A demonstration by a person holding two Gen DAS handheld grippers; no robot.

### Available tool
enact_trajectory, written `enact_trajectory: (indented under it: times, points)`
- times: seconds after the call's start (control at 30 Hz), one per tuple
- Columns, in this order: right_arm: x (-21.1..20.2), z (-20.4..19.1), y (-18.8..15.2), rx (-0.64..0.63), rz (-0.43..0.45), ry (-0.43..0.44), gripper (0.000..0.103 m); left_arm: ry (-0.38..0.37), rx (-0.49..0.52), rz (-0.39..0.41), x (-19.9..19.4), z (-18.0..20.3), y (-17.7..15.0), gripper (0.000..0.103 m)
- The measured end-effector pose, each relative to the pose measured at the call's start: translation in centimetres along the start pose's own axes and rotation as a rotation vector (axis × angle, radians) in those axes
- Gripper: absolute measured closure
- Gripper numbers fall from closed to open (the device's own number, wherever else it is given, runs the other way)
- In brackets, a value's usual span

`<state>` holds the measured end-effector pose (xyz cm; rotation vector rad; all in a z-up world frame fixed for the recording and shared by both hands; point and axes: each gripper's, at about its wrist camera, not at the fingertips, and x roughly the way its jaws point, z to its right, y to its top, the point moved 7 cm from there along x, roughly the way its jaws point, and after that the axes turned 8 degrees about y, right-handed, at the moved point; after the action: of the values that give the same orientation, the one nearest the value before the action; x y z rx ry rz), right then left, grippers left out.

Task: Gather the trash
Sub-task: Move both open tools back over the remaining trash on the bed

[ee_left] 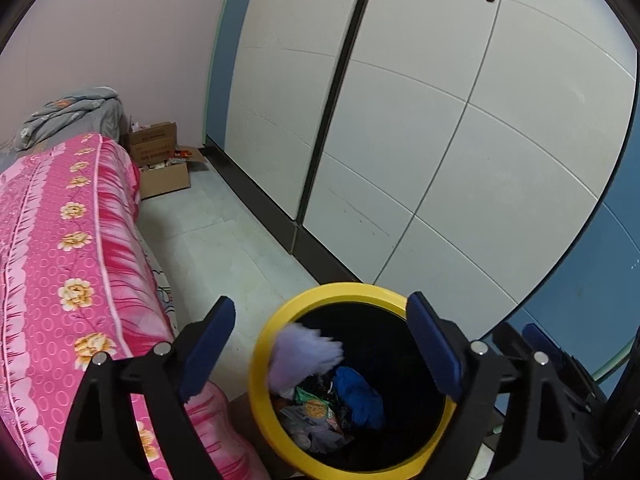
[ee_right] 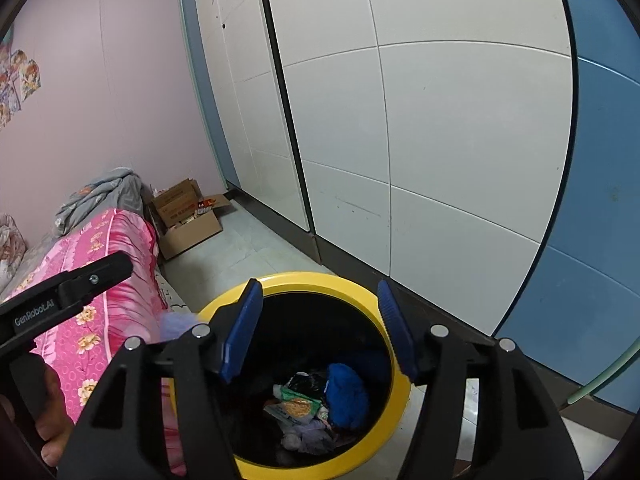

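Pink wall (ee_left: 120,40) is filling the upper left of both views, with white wardrobe doors (ee_left: 440,140) and a blue panel (ee_right: 600,200) occupying the centre and right. At the left edge of both frames, a bed (ee_left: 60,240) is lying under a pink flowered blanket, with a grey quilt (ee_left: 72,112) bunched at its far end. Just beyond the bed, open cardboard boxes (ee_left: 160,160) are sitting on the pale tiled floor (ee_left: 224,248).

At lower centre, a black bin with a yellow rim (ee_left: 352,292) is standing on the floor beside the bed. In the left wrist view, the left claw (ee_left: 324,344) is hovering over the bin with its blue pads spread wide and nothing pressed between them. A pale lilac, blurred piece of trash (ee_left: 304,356) is showing between the pads at the left inner edge of the rim, apart from both pads. Deeper in the bin, a green printed wrapper (ee_left: 316,404), a blue crumpled item (ee_left: 356,396) and pale scraps are lying on the bottom.

In the right wrist view, the right claw (ee_right: 320,332) is positioned above the same bin, released, with an empty gap between its pads. The other claw's black arm is crossing the left side of this frame, above the blanket.
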<state>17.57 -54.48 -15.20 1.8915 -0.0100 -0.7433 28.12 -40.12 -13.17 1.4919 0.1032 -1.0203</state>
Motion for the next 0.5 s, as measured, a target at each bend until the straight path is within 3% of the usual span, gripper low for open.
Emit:
enact_trajectory:
  times: [0.37, 0.5]
  points:
    - [-3.0, -1.7, 1.6, -0.022, 0.046, 0.026, 0.046, 0.048, -0.047, 0.070, -4.3, -3.6, 1.3, 0.019]
    - [-3.7, -4.2, 2.5, -0.052, 0.052, 0.096, 0.045, 0.093, -0.067, 0.105, -6.7, -6.5, 1.6, 0.019]
